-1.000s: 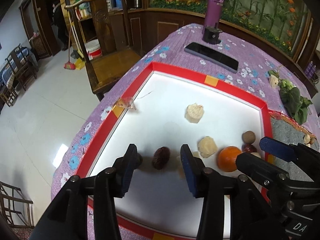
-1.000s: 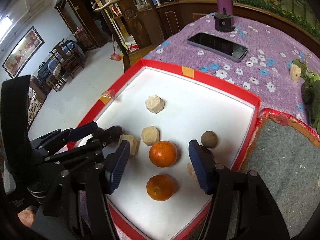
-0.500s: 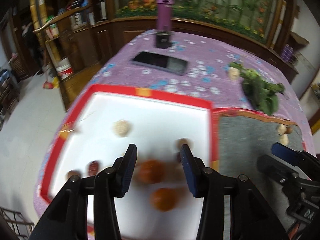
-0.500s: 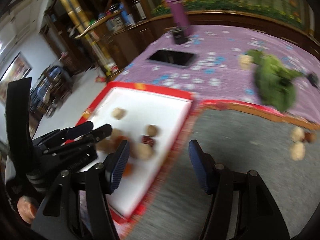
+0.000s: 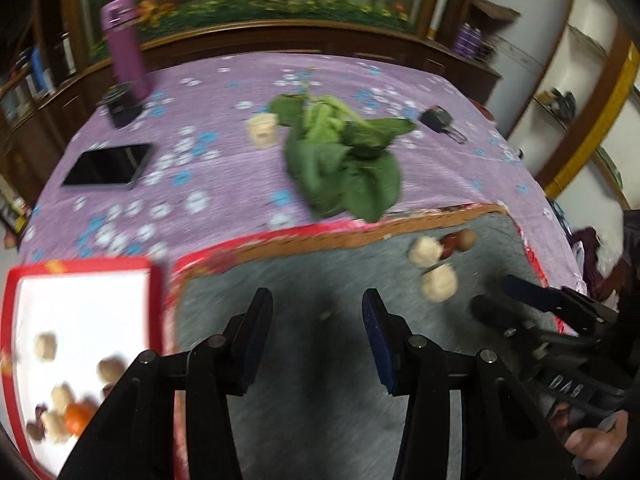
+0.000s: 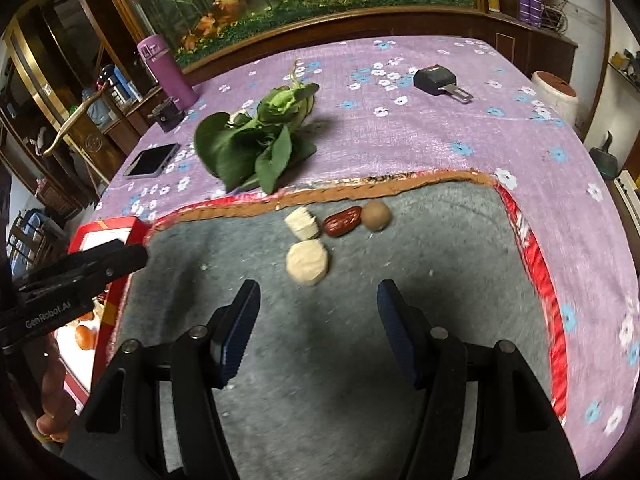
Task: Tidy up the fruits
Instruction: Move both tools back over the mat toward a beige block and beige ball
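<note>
My left gripper (image 5: pixel 318 320) hangs open and empty over a grey mat (image 5: pixel 320 400). My right gripper (image 6: pixel 318 312) is open too, with nothing between its fingers, over the same mat (image 6: pixel 440 248). Just beyond the right gripper lie two pale chunks (image 6: pixel 308 262), a red date (image 6: pixel 342 221) and a brown round fruit (image 6: pixel 375 216). In the left wrist view those chunks (image 5: pixel 440 288) sit to the right, near the right gripper (image 5: pixel 494 292). At the left, a white red-rimmed tray (image 5: pixel 156 300) holds an orange (image 5: pixel 78 416) and several pale and dark pieces.
Leafy greens (image 6: pixel 256 144) lie on the purple flowered cloth (image 6: pixel 400 140) behind the mat, with a pale chunk (image 5: pixel 262 130) beside them. A phone (image 6: pixel 152 160), a purple bottle (image 6: pixel 166 70) and a black buckle (image 6: pixel 434 80) lie farther back. A wooden ledge borders the table behind.
Both grippers have swung right, from above the white tray to above the grey mat. Their jaws stayed apart and carried nothing across.
</note>
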